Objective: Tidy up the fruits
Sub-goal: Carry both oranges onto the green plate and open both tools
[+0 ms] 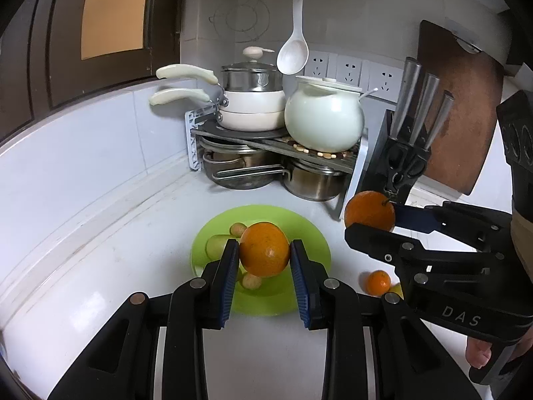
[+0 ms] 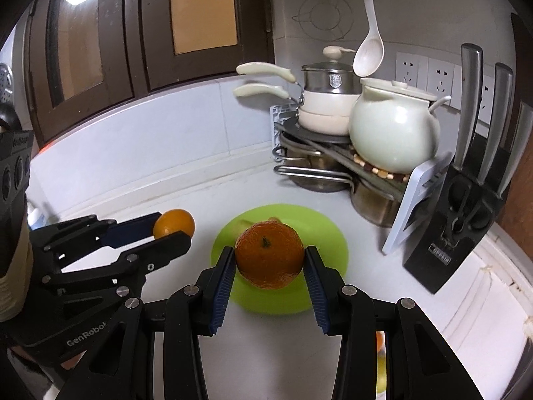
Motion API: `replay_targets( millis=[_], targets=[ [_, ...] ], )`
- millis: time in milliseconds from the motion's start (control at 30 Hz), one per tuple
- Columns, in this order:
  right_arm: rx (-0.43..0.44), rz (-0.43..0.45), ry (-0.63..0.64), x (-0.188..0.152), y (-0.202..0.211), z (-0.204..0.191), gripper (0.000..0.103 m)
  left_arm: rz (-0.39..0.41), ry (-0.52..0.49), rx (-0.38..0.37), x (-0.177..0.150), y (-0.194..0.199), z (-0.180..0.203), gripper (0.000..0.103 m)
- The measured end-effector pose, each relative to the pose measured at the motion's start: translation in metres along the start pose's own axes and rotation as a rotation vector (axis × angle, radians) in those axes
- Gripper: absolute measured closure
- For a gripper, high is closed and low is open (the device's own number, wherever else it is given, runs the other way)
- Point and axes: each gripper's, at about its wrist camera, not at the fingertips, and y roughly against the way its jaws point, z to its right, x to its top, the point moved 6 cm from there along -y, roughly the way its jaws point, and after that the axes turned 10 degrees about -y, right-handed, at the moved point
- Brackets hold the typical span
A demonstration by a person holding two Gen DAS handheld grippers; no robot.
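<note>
My left gripper [image 1: 265, 250] is shut on an orange [image 1: 265, 249] and holds it above the green plate [image 1: 309, 233]. It also shows at the left of the right wrist view [image 2: 173, 228] with its orange [image 2: 175, 221]. My right gripper [image 2: 269, 260] is shut on a second orange [image 2: 269, 259] with its stem up, above the green plate [image 2: 328, 243]. In the left wrist view the right gripper [image 1: 371, 221] holds that orange [image 1: 369, 211] right of the plate. Small pale green fruits [image 1: 216, 243] lie on the plate. A small orange [image 1: 378, 281] lies on the counter.
A rack with white pans [image 1: 250, 106], a white pot [image 1: 324, 118] and steel pots [image 1: 313, 180] stands in the corner behind the plate. A black knife block [image 1: 404, 153] and a brown cutting board [image 1: 461, 110] stand at the right. A white ladle [image 1: 294, 50] hangs above.
</note>
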Motion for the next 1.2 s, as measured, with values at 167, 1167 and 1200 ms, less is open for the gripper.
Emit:
replay_targets(
  millis=[167,1167,1200],
  targets=[
    [-0.022,0.0,0.003,0.015,-0.015,0.009,0.06,-0.032,0.01,-0.008,0.007,-0.019,-0.005,0.072],
    [-0.119,-0.269,0.034,0.035,-0.177,0.036,0.06,-0.314,-0.053,-0.048,0.012,-0.181,-0.049,0.072],
    [-0.123,-0.278,0.035,0.033,-0.181,0.037,0.06,-0.326,-0.054,-0.052,0.01,-0.185,-0.05,0.072]
  ],
)
